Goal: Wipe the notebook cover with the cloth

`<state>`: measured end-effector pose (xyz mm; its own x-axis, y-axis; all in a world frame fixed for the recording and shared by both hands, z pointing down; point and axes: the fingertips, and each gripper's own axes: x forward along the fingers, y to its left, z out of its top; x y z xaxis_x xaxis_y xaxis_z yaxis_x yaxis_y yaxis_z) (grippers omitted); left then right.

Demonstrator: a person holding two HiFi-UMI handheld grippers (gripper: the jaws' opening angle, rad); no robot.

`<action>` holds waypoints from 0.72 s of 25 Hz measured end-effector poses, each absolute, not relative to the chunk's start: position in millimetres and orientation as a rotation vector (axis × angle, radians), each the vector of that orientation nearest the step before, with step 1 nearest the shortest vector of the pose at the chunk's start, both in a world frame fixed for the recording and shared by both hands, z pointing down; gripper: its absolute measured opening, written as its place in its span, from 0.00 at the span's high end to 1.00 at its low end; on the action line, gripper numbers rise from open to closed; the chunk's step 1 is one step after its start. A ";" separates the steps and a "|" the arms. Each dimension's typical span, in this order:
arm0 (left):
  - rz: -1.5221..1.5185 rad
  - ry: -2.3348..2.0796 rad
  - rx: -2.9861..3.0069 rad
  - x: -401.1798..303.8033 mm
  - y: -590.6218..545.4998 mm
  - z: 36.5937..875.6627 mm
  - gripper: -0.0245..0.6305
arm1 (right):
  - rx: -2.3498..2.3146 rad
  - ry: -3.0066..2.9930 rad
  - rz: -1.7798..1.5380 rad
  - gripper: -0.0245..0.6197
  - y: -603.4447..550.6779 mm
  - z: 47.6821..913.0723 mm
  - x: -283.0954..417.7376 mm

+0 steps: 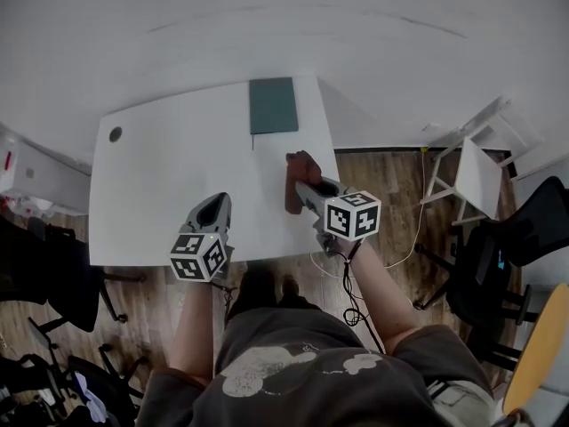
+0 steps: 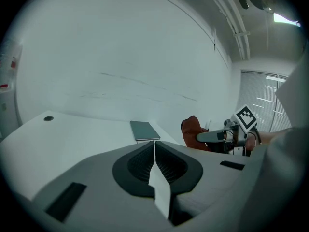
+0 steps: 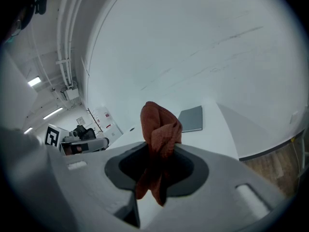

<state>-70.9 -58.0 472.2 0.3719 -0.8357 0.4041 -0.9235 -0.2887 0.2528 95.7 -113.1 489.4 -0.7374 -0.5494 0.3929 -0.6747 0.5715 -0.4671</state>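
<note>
A dark green notebook [image 1: 272, 105] lies flat at the far edge of the white table [image 1: 178, 167]; it also shows as the notebook [image 2: 144, 130] and the notebook [image 3: 191, 118]. My right gripper [image 1: 300, 185] is shut on a rust-red cloth [image 1: 300, 178], which bunches up out of the jaws as the cloth [image 3: 159, 134] and hangs above the table's right part, short of the notebook. My left gripper [image 1: 216, 210] is shut with nothing in it, near the table's front edge. From the left gripper view the cloth [image 2: 193, 132] and the right gripper [image 2: 212, 137] are off to the right.
A round cable hole [image 1: 116, 134] sits in the table's far left corner. A white wall runs behind the table. White chairs [image 1: 476, 172] and a black office chair [image 1: 498, 265] stand on the wood floor to the right; dark chairs [image 1: 44, 274] crowd the left.
</note>
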 end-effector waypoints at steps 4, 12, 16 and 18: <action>0.268 -1.469 2.221 -71.5 -84.7 477.5 0.95 | 1.073 -2.582 0.887 0.80 -134.3 486.9 94.4; 0.289 -1.375 2.277 -81.6 -153.6 488.8 0.95 | 1.196 -2.527 0.893 0.80 -185.8 489.5 90.4; 0.287 -1.329 2.311 -84.8 -190.1 489.1 0.95 | 1.239 -2.492 0.901 0.80 -213.8 494.2 78.8; 0.291 -1.298 2.331 -85.2 -204.5 490.2 0.95 | 1.243 -2.482 0.899 0.80 -225.6 495.5 69.5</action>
<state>-85.2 -204.5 490.2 0.5339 -0.7493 0.3919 -0.8448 -0.4534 0.2841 69.5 -225.6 495.5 -0.6164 -0.6474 0.4482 -0.7843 0.4539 -0.4229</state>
